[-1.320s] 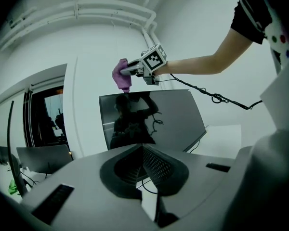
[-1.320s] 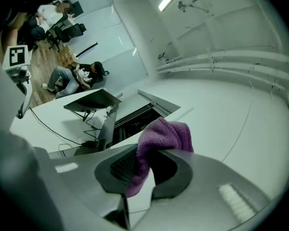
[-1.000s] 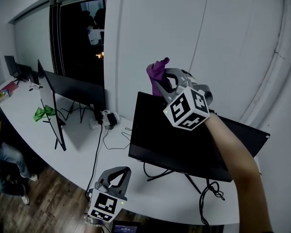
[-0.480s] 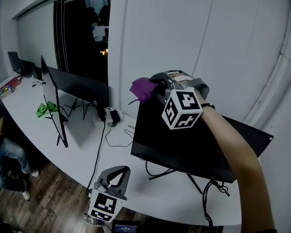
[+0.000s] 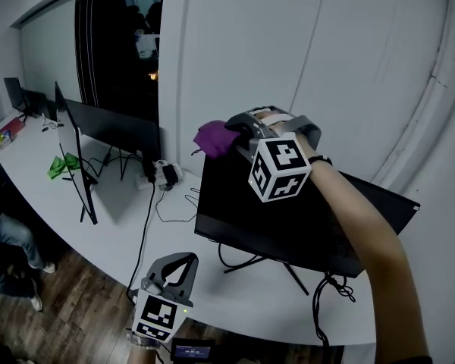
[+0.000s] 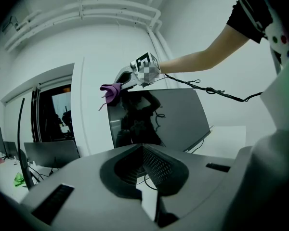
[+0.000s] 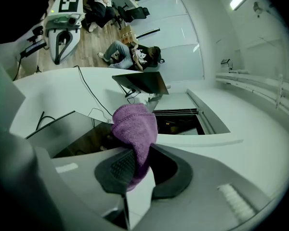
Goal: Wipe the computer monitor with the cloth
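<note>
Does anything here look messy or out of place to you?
Nothing looks damaged or spilled. A crumpled green thing lies loose on the desk by the far monitor, and a cable trails over the desk's edge. The purple cloth in the right gripper belongs to the job.

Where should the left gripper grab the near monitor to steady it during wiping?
Probably the bottom edge of the monitor, near its lower left corner, coming up from below. The panel is thin enough to straddle, the right gripper with the purple cloth occupies the top left corner, and the left gripper, shut and empty, hangs below it.
</note>
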`<state>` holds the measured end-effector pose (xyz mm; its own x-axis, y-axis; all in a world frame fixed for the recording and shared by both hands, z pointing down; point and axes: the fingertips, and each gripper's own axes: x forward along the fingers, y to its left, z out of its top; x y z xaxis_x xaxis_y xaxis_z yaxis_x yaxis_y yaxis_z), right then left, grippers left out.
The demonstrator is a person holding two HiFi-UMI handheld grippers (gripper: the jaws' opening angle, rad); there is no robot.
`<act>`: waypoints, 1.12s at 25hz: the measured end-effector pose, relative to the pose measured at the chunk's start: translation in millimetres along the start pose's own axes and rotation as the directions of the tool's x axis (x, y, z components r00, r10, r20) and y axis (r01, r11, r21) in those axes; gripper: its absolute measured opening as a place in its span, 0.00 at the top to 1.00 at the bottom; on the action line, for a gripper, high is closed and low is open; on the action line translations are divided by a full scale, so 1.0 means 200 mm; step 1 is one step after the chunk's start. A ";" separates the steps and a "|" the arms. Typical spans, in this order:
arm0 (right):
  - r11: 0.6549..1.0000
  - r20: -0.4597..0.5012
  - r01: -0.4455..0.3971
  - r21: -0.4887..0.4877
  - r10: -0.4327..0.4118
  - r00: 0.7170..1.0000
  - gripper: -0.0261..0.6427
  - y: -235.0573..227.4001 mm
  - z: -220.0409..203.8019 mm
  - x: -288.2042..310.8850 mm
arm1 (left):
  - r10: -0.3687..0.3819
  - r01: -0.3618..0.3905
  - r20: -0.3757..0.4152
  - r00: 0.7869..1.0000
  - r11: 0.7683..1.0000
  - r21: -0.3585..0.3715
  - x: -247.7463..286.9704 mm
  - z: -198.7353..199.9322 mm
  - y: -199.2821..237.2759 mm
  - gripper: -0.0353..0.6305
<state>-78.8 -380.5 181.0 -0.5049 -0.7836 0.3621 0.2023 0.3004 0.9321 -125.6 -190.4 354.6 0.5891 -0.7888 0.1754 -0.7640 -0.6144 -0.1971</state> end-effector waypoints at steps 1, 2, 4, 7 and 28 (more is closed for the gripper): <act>1.000 -0.002 -0.002 -0.002 0.002 1.000 0.86 0.01 -0.01 -0.01 | -0.002 0.002 0.001 1.000 1.000 0.001 0.00 0.00 -0.01 0.94; 1.000 -0.005 -0.003 -0.002 0.003 1.000 0.86 0.01 -0.02 -0.02 | -0.005 0.005 0.002 1.000 1.000 0.003 0.01 0.01 -0.02 0.94; 1.000 -0.009 -0.006 0.003 0.006 1.000 0.86 0.02 -0.04 -0.04 | -0.012 0.012 0.004 1.000 1.000 0.007 0.02 0.02 -0.04 0.94; 1.000 -0.013 -0.006 0.019 0.006 1.000 0.86 0.04 -0.07 -0.08 | -0.024 0.024 0.004 1.000 1.000 0.014 0.03 0.03 -0.06 0.94; 0.997 -0.032 0.004 0.077 -0.002 0.999 0.86 0.19 -0.34 -0.42 | -0.099 0.099 0.006 0.995 0.994 0.054 0.19 0.13 -0.33 0.94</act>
<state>28.4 -340.4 185.0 -0.4778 -0.8013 0.3599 0.1346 0.3381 0.9314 -45.7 -179.5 350.1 0.6636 -0.7241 0.1882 -0.6869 -0.6893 -0.2303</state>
